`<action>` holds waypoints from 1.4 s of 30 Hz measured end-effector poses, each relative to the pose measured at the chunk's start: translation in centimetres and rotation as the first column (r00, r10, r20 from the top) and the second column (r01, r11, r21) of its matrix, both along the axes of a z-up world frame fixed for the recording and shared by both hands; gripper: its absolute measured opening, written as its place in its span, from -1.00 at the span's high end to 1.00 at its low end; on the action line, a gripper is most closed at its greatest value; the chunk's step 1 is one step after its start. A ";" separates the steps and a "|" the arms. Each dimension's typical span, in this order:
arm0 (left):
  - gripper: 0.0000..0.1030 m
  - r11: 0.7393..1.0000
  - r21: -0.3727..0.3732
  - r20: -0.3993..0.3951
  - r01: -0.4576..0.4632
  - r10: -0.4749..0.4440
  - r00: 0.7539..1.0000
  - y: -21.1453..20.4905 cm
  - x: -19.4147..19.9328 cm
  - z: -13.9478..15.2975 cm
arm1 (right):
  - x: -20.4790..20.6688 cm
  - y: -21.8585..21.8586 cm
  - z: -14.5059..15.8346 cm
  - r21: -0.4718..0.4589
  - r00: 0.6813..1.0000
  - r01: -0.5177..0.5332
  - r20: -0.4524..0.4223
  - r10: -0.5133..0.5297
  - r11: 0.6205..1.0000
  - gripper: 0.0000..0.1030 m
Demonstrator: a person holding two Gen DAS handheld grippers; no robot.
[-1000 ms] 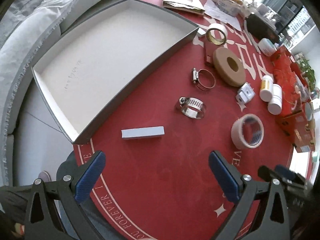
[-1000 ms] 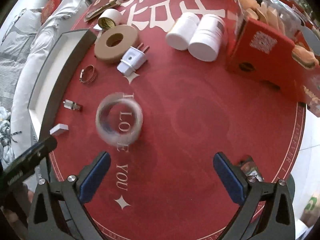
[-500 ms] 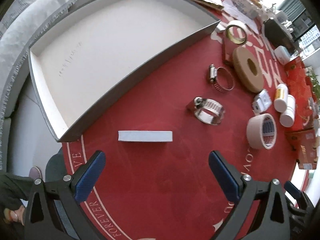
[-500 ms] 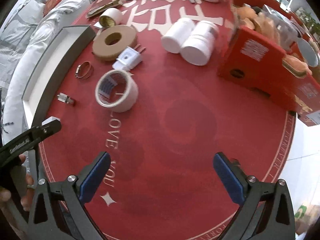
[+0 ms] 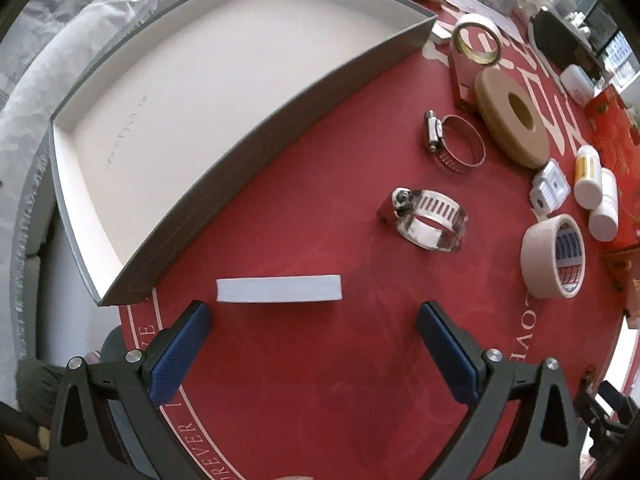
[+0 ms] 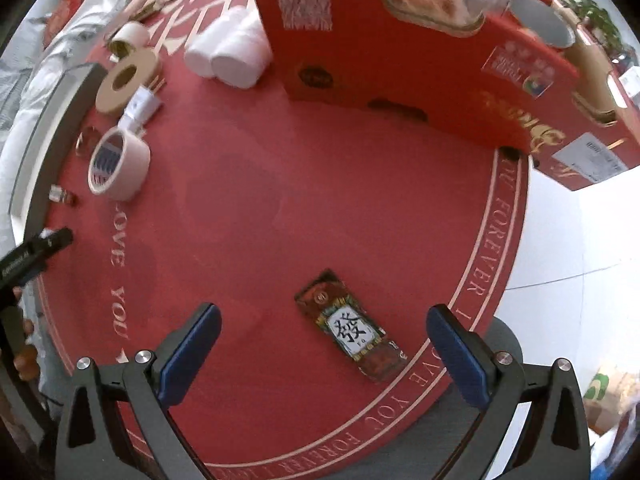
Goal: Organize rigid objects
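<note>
Both grippers, left gripper (image 5: 312, 324) and right gripper (image 6: 324, 328), gape empty (nothing held); white block (image 5: 279, 289) sits at twelve o'clock of the left one, so straddle it squarely.

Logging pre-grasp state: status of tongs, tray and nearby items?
left tongs: open, empty
right tongs: open, empty
grey tray: nothing visible inside
white block: flat on mat, outside tray
wide hose clamp: closed loop
masking tape: on edge

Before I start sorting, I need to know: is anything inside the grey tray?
The tray holds no objects; only faint lettering marks its white floor. The strip just behind its near wall is hidden.
</note>
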State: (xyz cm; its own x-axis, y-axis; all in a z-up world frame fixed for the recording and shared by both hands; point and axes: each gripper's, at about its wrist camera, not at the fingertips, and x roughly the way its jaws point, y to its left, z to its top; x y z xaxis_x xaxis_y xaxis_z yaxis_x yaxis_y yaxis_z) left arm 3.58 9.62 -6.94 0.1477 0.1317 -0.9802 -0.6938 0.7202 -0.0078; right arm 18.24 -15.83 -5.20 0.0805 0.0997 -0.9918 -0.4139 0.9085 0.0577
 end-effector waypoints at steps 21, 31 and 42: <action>-0.99 0.999 -0.022 0.049 0.046 -0.045 0.998 0.2 -0.5 0.2 | -2.6 -0.8 -1.0 -0.031 0.958 -0.257 0.121 0.259 0.966 -1.00; -1.00 0.999 0.000 -0.008 0.037 -0.037 0.999 0.0 1.8 -0.3 | -2.6 0.0 -0.5 -0.037 0.961 -0.246 0.117 0.249 0.968 -0.94; 0.95 0.992 -0.012 0.071 0.126 -0.125 0.990 -1.5 2.5 1.3 | -3.5 -1.5 1.2 -0.032 0.975 -0.173 0.134 0.175 0.984 0.49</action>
